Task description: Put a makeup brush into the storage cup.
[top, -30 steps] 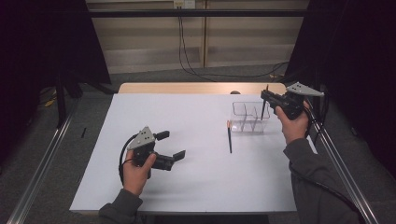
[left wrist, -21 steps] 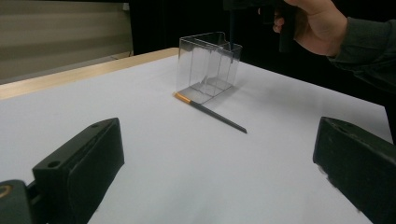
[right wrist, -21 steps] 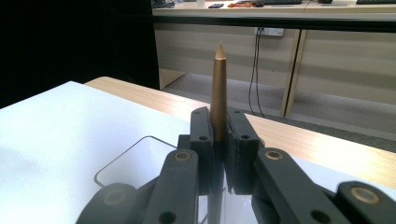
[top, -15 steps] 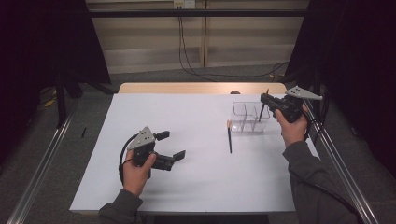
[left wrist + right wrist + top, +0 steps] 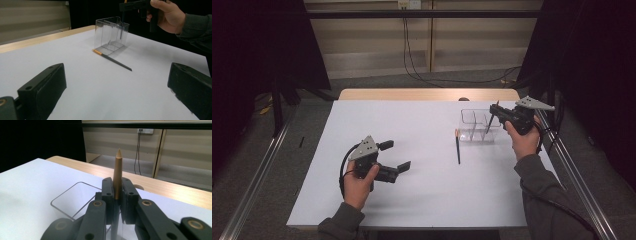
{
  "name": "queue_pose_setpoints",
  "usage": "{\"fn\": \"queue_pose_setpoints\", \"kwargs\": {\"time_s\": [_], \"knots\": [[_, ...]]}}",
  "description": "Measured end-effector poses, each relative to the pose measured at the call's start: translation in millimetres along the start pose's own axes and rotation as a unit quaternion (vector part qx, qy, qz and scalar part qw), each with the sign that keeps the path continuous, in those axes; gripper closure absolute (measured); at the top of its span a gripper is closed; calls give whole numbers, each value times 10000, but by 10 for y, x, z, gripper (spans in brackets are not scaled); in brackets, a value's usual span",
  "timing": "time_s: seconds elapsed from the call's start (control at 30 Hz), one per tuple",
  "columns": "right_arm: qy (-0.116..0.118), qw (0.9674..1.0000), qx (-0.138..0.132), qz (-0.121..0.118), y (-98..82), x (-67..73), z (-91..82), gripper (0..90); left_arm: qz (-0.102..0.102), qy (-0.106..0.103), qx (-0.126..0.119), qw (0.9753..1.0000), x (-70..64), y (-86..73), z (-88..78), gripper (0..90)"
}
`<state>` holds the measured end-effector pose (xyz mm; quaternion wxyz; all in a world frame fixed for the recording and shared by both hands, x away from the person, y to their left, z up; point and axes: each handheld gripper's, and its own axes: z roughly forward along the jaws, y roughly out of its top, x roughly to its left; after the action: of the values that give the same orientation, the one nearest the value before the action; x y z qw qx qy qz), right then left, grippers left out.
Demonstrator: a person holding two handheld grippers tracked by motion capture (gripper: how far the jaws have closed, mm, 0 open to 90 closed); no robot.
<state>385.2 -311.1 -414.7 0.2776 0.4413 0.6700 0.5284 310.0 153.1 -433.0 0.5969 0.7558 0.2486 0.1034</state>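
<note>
A pencil is clamped upright in the right gripper above the clear holder, its lower end already inside. Next, it must be lowered and released. The left gripper is held apart over the desk; another pencil is lying beside the holder.

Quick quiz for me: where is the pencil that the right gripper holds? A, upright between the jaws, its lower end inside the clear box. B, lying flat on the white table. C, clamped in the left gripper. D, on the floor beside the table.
A: the right gripper is shut on the gold pencil, which stands upright with its lower end down in the clear box.
</note>
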Motion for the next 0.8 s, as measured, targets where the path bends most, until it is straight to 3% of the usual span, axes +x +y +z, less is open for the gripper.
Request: {"fn": "queue_pose_setpoints", "kwargs": {"time_s": [0.8], "knots": [[16,9999,170,2,-96,33,39,820,46,5,6,10000,4,5,-6,17]]}}
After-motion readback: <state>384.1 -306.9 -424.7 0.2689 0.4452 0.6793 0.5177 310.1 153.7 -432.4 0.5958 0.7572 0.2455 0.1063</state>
